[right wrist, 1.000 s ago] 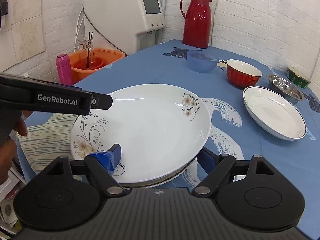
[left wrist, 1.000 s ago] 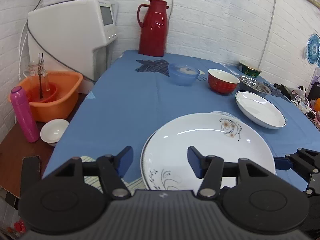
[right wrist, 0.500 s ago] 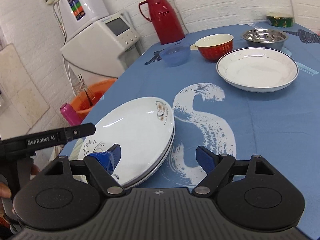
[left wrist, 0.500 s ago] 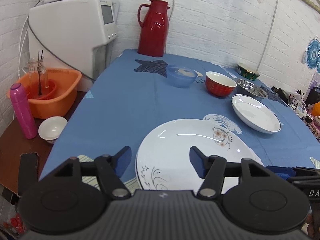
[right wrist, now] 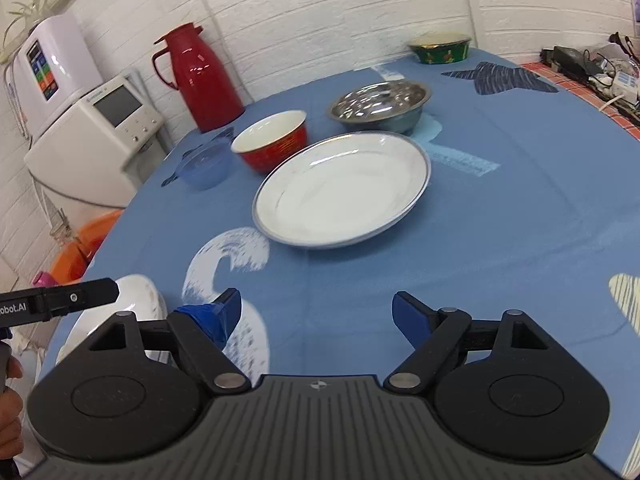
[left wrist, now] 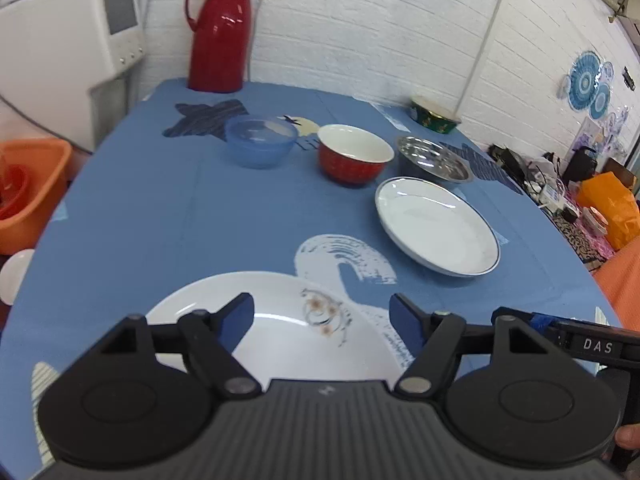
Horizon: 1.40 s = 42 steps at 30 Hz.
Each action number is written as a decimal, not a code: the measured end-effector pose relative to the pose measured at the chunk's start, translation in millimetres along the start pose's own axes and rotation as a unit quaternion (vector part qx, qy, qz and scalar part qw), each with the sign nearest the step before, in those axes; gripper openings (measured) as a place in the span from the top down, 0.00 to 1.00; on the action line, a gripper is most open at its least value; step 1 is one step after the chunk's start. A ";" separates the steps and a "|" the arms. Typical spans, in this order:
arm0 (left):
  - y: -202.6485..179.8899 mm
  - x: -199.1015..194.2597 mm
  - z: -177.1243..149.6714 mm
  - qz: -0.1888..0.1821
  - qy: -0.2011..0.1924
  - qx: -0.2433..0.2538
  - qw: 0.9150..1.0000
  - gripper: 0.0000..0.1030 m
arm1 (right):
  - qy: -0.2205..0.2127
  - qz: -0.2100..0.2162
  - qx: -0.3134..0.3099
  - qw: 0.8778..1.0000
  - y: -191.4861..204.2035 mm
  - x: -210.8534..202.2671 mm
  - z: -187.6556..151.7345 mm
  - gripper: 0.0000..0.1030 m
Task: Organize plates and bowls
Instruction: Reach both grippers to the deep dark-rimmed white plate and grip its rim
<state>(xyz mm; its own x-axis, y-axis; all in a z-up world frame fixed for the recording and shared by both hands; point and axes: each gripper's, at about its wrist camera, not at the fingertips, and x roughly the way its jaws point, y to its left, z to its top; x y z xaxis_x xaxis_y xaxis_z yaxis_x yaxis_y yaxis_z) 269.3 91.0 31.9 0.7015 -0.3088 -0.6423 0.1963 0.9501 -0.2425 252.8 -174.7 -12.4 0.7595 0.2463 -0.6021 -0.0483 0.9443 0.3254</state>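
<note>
Table w/ blue cloth (left wrist: 168, 216) (white swirl print near its middle), set against a white brick wall (left wrist: 360, 20). Far edge: red thermos jug (left wrist: 218, 28), w/ a white appliance (left wrist: 60, 40) off the table to its left; orange basin (left wrist: 28, 188) lower down on that side. Across the cloth, left to right: blue plastic bowl (left wrist: 260, 140), red bowl w/ white inside (left wrist: 354, 154), steel bowl (left wrist: 434, 158), green bowl (left wrist: 434, 114) by the wall. Rimmed white plate (right wrist: 340, 190) lies just in front of the red and steel bowls, apart from both. Floral white plate (left wrist: 280, 328) sits at the near edge, partly under the left gripper (left wrist: 322, 318), whose jaws are spread and empty. Right gripper (right wrist: 316, 314) likewise released, over bare cloth, w/ nothing between it and the rimmed plate.
</note>
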 end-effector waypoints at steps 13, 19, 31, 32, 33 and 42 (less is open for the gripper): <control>-46.5 166.4 95.6 -0.050 0.156 -0.018 0.986 0.30 | 0.035 -0.068 -0.027 0.997 -52.0 103.1 76.2 0.32; -52.9 195.0 95.2 -0.038 0.170 -0.006 0.985 0.30 | 0.038 -0.074 -0.078 0.993 -44.7 109.2 71.5 0.29; -57.4 192.8 92.1 -0.030 0.156 0.017 0.987 0.30 | 0.079 -0.006 -0.168 0.983 -30.6 115.4 72.4 0.27; -58.0 192.3 91.3 -0.030 0.155 0.022 0.987 0.30 | 0.076 0.003 -0.176 0.981 -30.4 115.7 70.9 0.27; -58.9 191.8 90.5 -0.030 0.154 0.027 0.987 0.30 | 0.074 0.007 -0.175 0.982 -32.0 115.3 70.9 0.27; -72.6 195.3 90.1 -0.003 0.148 0.073 0.986 0.69 | 0.068 0.005 -0.152 0.986 -31.7 113.3 74.5 0.40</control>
<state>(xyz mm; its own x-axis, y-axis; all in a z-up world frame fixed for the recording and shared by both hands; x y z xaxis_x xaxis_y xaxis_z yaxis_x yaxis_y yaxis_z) 453.8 -34.3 -10.4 0.4737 -0.2926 -0.8306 0.3105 0.9381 -0.1534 388.7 -193.0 -36.6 0.6656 0.2634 -0.6983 -0.2635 0.9583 0.1104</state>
